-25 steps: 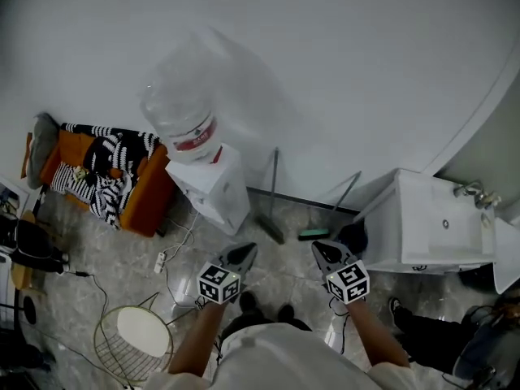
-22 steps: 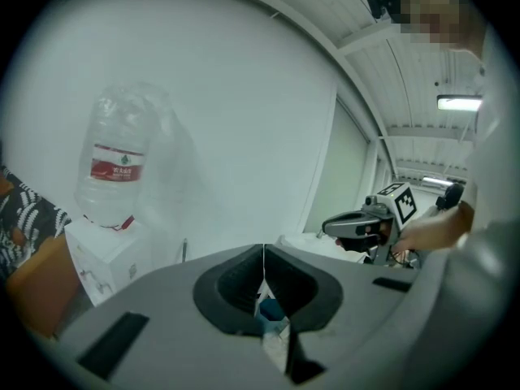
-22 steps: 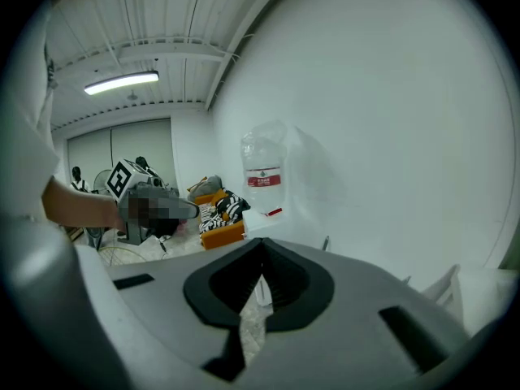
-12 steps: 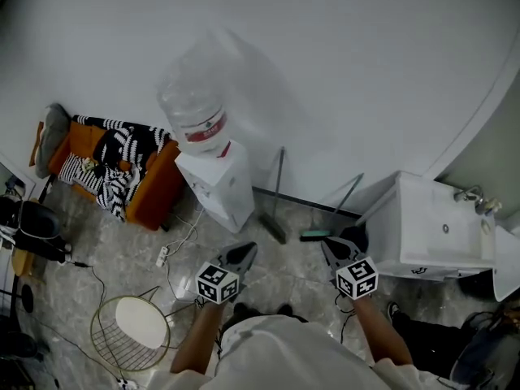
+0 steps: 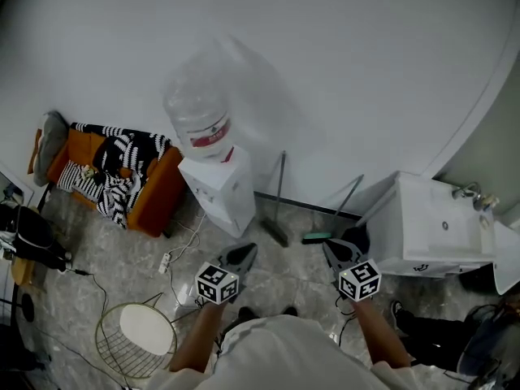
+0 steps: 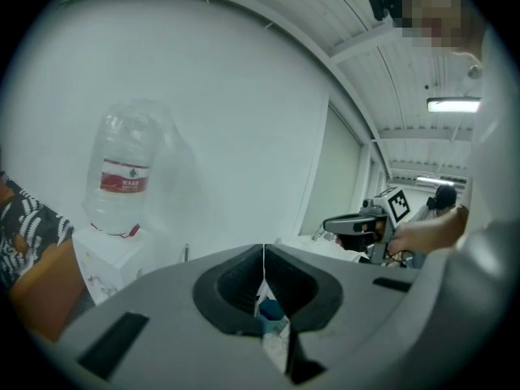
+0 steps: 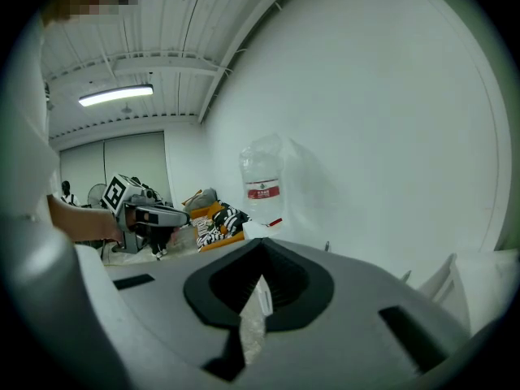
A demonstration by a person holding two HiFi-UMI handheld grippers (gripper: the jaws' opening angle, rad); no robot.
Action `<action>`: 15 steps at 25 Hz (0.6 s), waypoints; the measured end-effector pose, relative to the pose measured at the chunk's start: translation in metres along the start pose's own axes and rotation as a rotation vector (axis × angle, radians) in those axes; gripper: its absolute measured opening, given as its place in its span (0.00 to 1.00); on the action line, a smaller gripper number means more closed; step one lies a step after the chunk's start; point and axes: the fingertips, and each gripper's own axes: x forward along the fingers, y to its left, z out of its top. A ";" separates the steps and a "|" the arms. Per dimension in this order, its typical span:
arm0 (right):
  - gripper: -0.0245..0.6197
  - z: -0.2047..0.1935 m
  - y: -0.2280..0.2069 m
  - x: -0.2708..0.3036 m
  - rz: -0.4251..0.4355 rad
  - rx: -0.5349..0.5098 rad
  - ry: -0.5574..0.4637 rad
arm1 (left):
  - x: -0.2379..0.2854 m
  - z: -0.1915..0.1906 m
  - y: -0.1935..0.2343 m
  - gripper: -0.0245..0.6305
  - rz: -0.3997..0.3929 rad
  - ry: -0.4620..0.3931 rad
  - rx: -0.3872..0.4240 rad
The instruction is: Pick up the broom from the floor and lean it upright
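Both hand-held grippers are clenched and empty. The left hand-held gripper [image 5: 243,251] has its jaws meeting along a thin seam at the tip with nothing between them; same for the right hand-held gripper [image 5: 334,247], tips together, no object. Both are held out in front of the person, above the floor [image 5: 288,270], pointing toward the wall [image 5: 341,80] and tilted slightly down, well apart from each other; each shows up in the other's gripper view. The broom [image 5: 279,192] is off to the front: grey handle upright against the wall, dark head down on the floor at the wall base, just right of the water dispenser [image 5: 218,192]. Neither gripper touches it; the left tip is near the head but clearly apart. Right of the broom a second long-handled tool with a green head [image 5: 315,236] also leans on the wall, its handle slanting up toward the white sink cabinet [image 5: 435,234]. A large clear bottle [image 5: 197,116] sits on top of the dispenser. Left of it is an orange sofa [image 5: 150,197] with a black-and-white patterned throw [image 5: 114,169]. A power strip [image 5: 165,262] and a wire basket [image 5: 136,340] are on the floor at lower left.
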 end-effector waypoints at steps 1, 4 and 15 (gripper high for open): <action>0.04 0.000 0.002 0.000 -0.001 0.001 -0.001 | -0.001 0.000 0.001 0.05 -0.003 0.001 0.001; 0.04 -0.002 0.007 0.004 -0.006 0.004 0.003 | -0.004 0.000 0.006 0.05 -0.009 0.001 0.000; 0.04 0.001 0.021 0.013 -0.006 0.015 -0.004 | -0.012 -0.002 0.018 0.05 -0.008 0.006 -0.015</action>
